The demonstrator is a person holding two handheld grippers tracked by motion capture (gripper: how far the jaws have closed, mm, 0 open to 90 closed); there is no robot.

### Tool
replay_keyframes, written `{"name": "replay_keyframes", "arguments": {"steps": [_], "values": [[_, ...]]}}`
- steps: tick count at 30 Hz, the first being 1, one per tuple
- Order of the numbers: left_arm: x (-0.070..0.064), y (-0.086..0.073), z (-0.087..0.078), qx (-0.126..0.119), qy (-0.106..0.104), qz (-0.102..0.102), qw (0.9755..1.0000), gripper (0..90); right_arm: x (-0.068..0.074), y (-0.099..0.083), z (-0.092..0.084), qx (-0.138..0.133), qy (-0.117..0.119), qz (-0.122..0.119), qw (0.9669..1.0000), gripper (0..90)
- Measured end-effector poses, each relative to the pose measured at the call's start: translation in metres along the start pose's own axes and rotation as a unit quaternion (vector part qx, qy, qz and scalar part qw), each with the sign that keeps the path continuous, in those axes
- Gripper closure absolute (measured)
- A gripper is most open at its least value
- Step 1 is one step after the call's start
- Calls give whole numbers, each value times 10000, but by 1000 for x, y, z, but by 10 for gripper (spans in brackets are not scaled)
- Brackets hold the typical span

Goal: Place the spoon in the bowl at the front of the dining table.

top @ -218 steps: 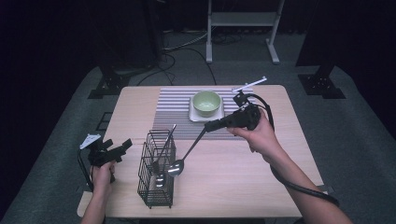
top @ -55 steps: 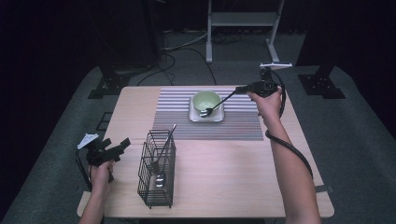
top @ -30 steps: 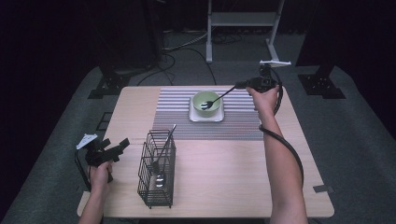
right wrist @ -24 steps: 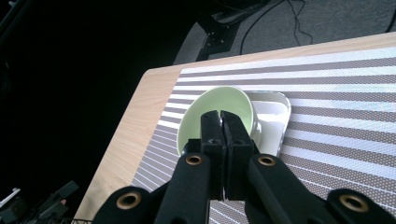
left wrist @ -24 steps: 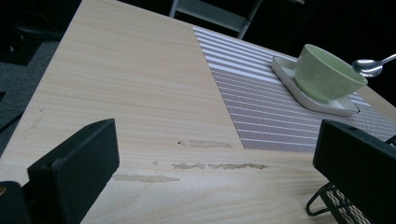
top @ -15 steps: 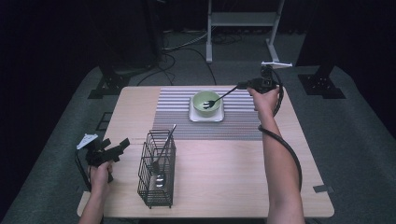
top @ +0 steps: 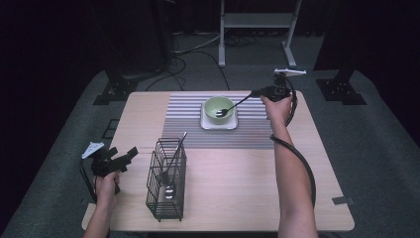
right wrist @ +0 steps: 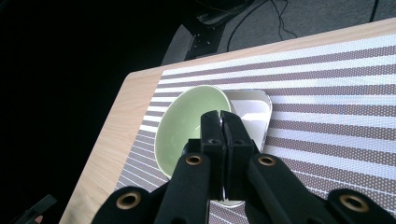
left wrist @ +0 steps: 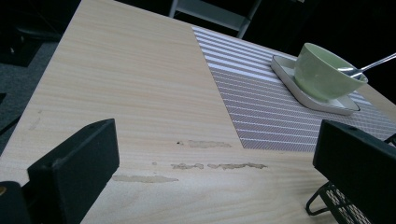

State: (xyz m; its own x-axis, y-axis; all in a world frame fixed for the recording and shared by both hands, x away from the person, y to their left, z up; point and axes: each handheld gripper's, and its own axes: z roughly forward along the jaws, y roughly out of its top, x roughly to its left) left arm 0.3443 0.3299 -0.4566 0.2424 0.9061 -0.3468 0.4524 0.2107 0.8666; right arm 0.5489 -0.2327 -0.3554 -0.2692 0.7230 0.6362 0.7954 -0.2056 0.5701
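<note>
A green bowl stands on a small white plate at the middle of a striped mat. My right gripper hangs over the mat's far right part, shut on the handle of a metal spoon. The spoon's head rests inside the bowl. In the right gripper view the jaws are pressed together above the bowl. My left gripper is open and holds nothing, at the table's left edge. In the left gripper view, bowl and spoon lie far ahead of the gripper.
A black wire basket stands front left of centre, just right of my left gripper, with two metal utensils upright in it. A metal stand is on the floor beyond the table. Scuff marks show on the wooden top.
Seconds ago my right gripper held the spoon low beside the basket; it has carried it to the far side, and the spoon's head now lies in the bowl. My left hand has kept still.
</note>
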Motion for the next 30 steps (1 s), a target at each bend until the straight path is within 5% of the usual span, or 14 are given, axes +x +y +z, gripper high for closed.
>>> {"name": "replay_keyframes", "arguments": {"steps": [18,30], "values": [[-4,0,6,46,-41,59,10000,0,-17,-13,16,9,-6,127,9999,884],[-2,1,3,30,-28,53,10000,0,-12,-18,24,80,108,37,9999,857]]}}
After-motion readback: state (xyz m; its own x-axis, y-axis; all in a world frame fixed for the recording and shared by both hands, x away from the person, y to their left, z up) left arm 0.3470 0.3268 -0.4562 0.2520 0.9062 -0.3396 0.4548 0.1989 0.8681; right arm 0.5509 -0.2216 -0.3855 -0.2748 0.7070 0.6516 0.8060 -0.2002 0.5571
